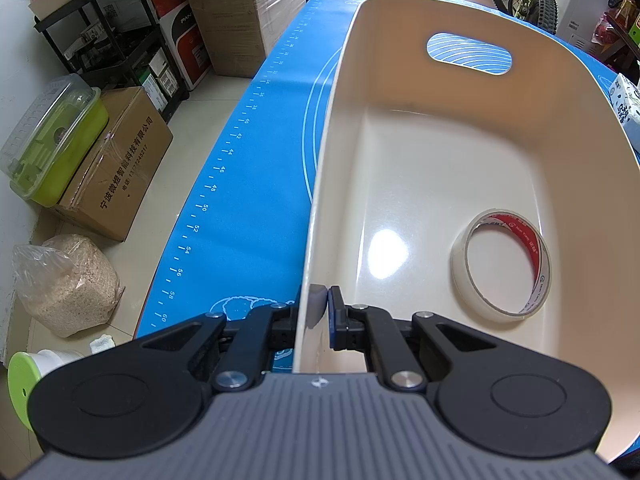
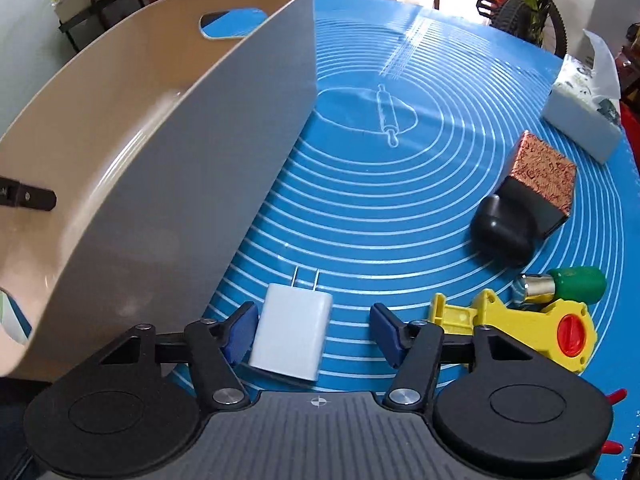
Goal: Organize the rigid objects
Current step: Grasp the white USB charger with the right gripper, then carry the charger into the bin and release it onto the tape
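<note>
A cream plastic bin (image 1: 420, 160) stands on the blue baking mat (image 1: 248, 160). My left gripper (image 1: 320, 304) is shut on the bin's near wall, one pad inside and one outside. A roll of clear tape (image 1: 464, 276) lies flat on the bin floor. In the right wrist view a white plug charger (image 2: 294, 336) lies on the mat beside the bin (image 2: 168, 140), prongs pointing away. My right gripper (image 2: 314, 320) straddles the charger. Its left pad is at the charger's side and its right pad stands clear of it, so it is open.
To the right on the mat lie a yellow toy tool (image 2: 520, 320), a green-capped bulb (image 2: 568, 284), a black rounded object (image 2: 500, 228) against a copper-patterned box (image 2: 544, 176), and a tissue pack (image 2: 580, 116). Cardboard boxes (image 1: 116, 168) and a sack sit on the floor left of the table.
</note>
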Demonstrator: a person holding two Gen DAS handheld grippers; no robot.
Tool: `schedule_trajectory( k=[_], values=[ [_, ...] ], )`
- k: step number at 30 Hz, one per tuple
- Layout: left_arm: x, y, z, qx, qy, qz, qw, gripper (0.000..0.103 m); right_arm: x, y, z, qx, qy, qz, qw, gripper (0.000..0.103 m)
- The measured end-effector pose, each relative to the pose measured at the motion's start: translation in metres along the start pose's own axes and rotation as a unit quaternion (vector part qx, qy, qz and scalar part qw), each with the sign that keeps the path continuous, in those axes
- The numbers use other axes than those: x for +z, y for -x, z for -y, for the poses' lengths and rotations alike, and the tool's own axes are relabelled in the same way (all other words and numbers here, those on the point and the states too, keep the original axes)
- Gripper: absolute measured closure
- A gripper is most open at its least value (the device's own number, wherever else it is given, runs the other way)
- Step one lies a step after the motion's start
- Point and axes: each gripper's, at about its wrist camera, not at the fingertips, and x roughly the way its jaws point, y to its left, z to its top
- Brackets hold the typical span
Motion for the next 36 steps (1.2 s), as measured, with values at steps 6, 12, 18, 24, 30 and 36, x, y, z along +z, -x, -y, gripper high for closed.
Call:
schedule_trajectory(
  k=[6,12,18,24,30,36],
  values=[
    [0.0,0.0,0.0,0.0,0.0,0.0,1.0,0.093,0.001,0.001,-0.011,-0.002,0.019,0.001,1.0,0.059],
    [0.0,-0.001,0.0,-0.001,0.002,-0.001,1.0,0.093,0.004,0.002,-0.011,-0.014,0.014,-0.001,1.0,0.061],
    [0.0,-0.001,-0.001,-0.001,0.002,-0.001,1.0,0.092,0.014,0.028,0.0,-0.029,-0.024,0.043,0.998,0.061],
    [0.0,0.0,0.0,-0.001,0.003,-0.001,1.0,0.092,0.027,0.065,0.006,-0.039,-0.067,0.13,0.988,0.061],
    [0.0,0.0,0.0,0.0,0.002,-0.001,1.0,0.093,0.037,0.101,-0.009,-0.031,-0.073,0.225,0.971,0.061],
    [0.001,0.0,0.0,0.0,0.001,-0.001,1.0,0.093,0.054,0.112,-0.046,-0.009,-0.044,0.257,0.965,0.061]
  ],
)
